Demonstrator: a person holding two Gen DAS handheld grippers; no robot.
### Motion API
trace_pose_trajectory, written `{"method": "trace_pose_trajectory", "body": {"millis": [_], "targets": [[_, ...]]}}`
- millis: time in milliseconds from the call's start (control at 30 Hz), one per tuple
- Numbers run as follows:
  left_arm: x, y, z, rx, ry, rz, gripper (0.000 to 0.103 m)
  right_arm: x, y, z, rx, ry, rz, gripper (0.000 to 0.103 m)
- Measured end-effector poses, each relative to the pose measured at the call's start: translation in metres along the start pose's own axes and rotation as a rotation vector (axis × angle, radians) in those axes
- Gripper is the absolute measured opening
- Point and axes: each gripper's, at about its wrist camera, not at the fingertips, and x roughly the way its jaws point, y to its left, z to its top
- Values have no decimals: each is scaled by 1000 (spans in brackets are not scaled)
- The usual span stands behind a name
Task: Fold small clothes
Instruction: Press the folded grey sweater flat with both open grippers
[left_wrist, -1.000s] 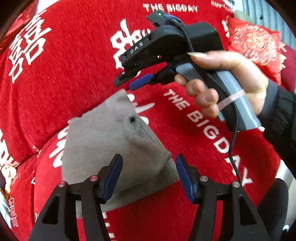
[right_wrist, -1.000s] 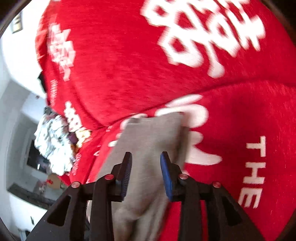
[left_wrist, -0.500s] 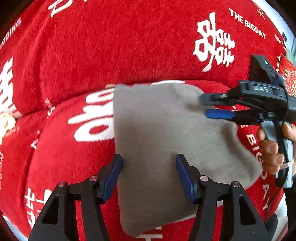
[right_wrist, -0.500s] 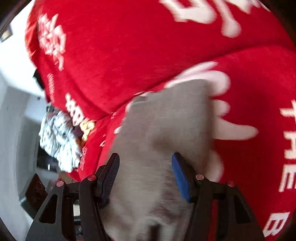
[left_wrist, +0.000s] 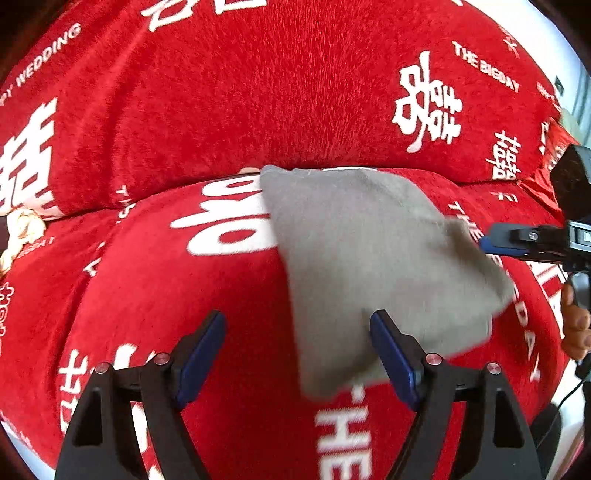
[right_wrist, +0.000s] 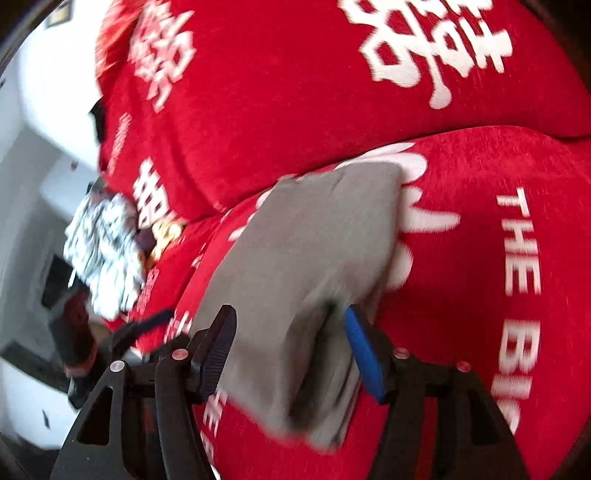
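Grey folded garment (left_wrist: 373, 258) lies flat on red sofa cover (left_wrist: 258, 110) w/ white lettering, at seat-backrest crease; L gripper (left_wrist: 297, 354) jaws opening, spread, pads clear of cloth, its near corner between them; R gripper (right_wrist: 291, 354) jaws opening over garment's near edge (right_wrist: 295, 295), no pinch visible.
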Motion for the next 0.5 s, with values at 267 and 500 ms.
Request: {"method": "trace_pose_trajectory", "body": {"millis": [267,500], "targets": [[0,-15,-24,80,9,30,81,14,11,-36,-44,4,-64,65],[28,16,-13,-98,85,28,81,5,11,-38,-34,-15,-86,9]]}}
